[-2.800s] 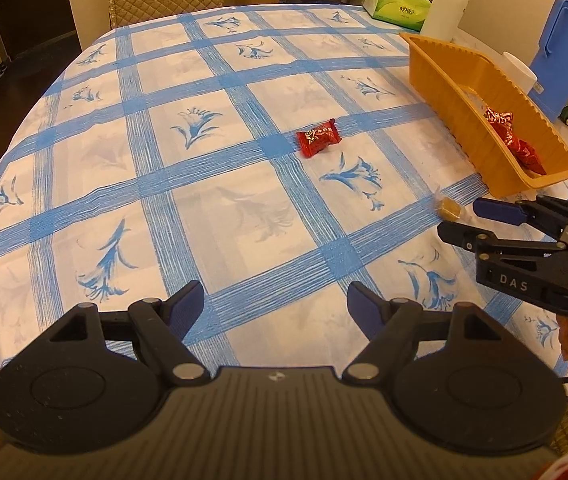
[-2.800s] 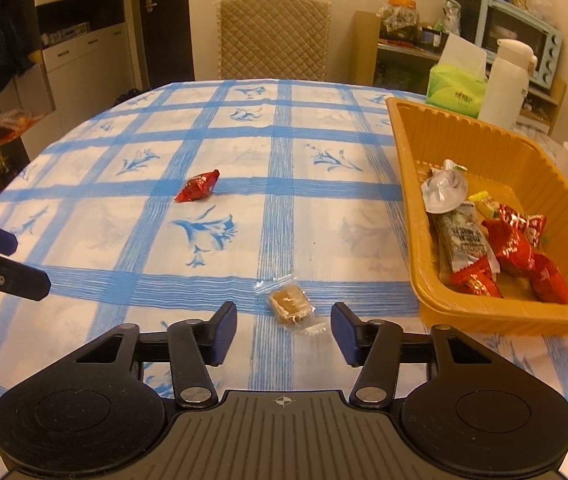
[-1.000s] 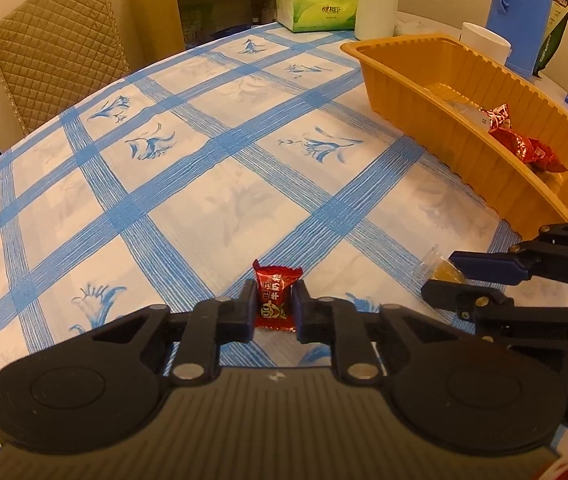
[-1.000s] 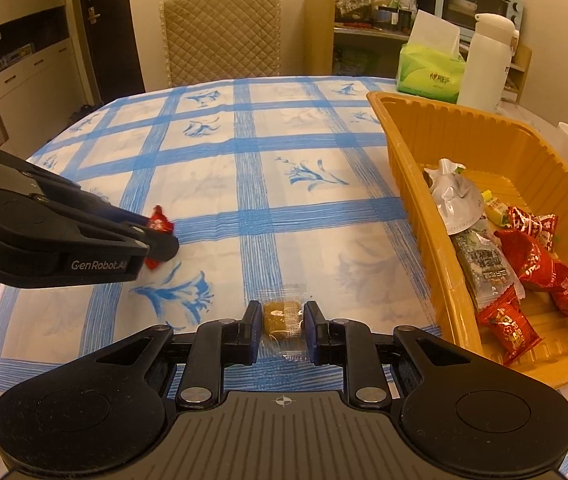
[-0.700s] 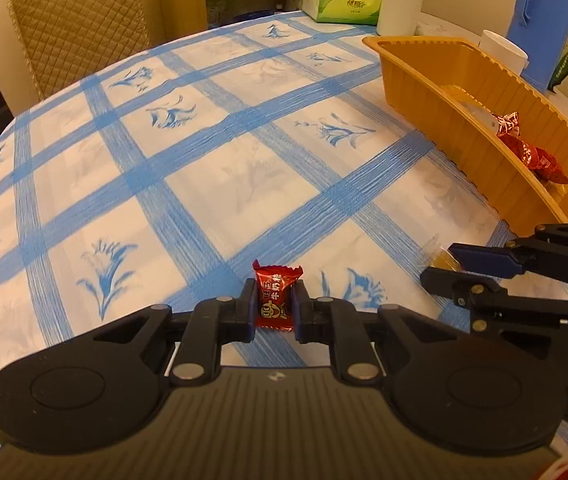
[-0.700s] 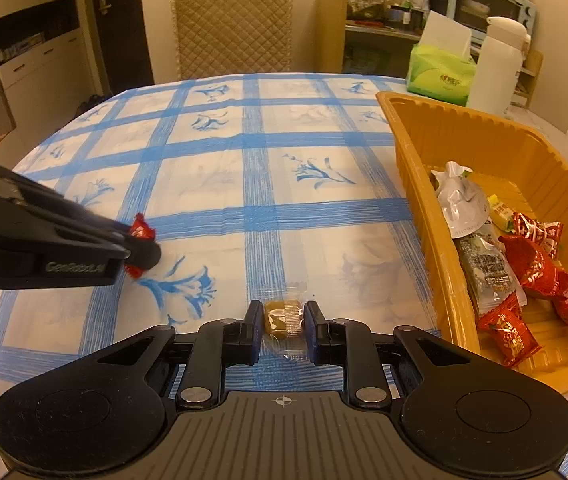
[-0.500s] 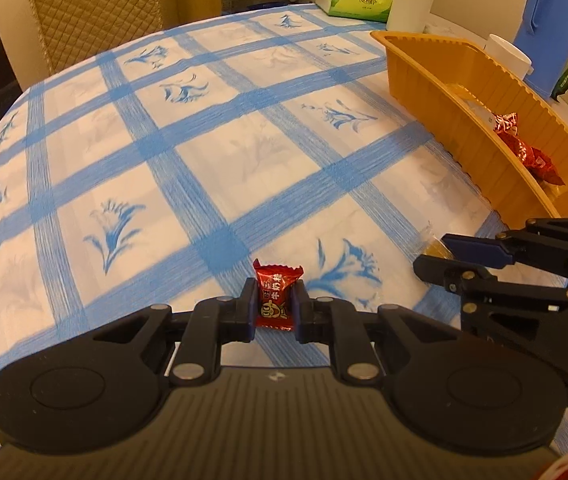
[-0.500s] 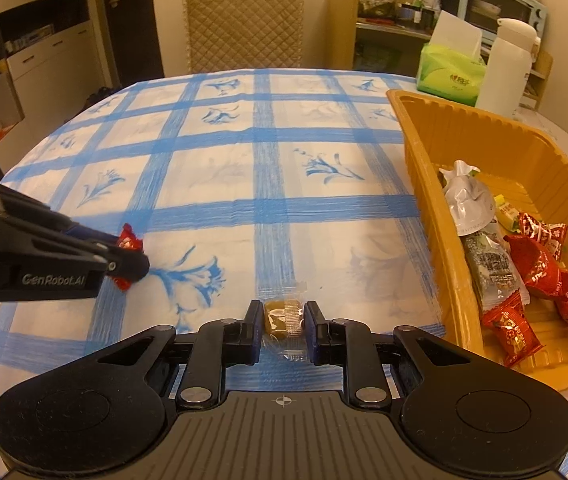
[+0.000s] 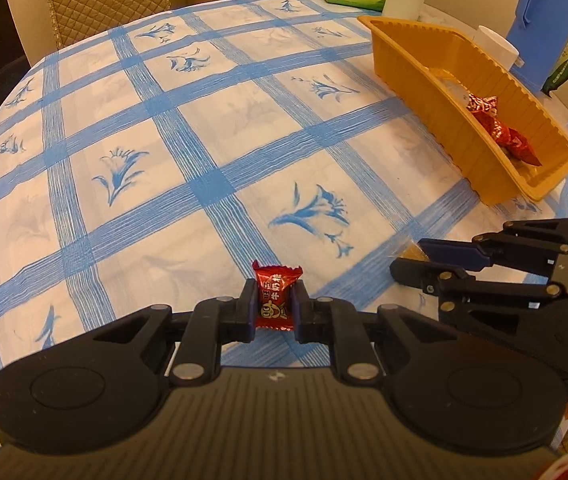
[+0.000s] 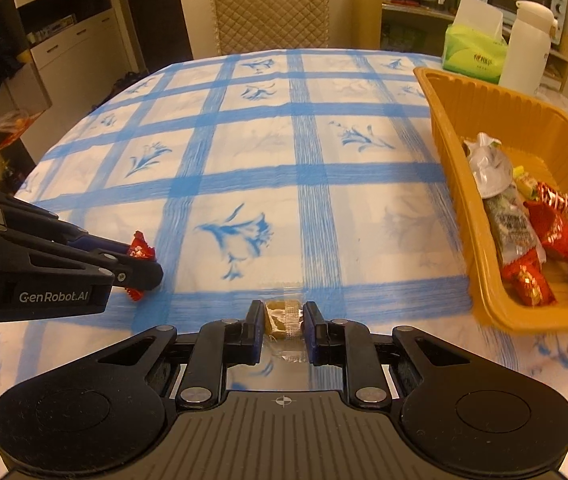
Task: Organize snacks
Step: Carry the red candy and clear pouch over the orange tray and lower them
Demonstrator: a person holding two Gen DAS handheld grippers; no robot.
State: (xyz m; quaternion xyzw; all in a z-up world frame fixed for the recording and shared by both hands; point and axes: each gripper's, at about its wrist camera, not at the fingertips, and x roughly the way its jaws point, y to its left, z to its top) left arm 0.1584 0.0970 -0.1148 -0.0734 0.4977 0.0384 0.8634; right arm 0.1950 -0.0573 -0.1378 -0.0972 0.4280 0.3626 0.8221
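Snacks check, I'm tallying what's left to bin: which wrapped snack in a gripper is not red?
The brown snack in clear wrap, in the right gripper; the left gripper holds a red candy.

Left tool (image 9: 275, 307) clamped shut, right tool (image 10: 284, 322) clamped shut, both angled downward

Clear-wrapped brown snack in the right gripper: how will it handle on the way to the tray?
Probably light: the right gripper holds the brown snack by a narrow pinch. Its clear wrapper looks slick and loose past the pads, so it may flop or slip. The block itself seems firm, possibly crumbly if squeezed harder.
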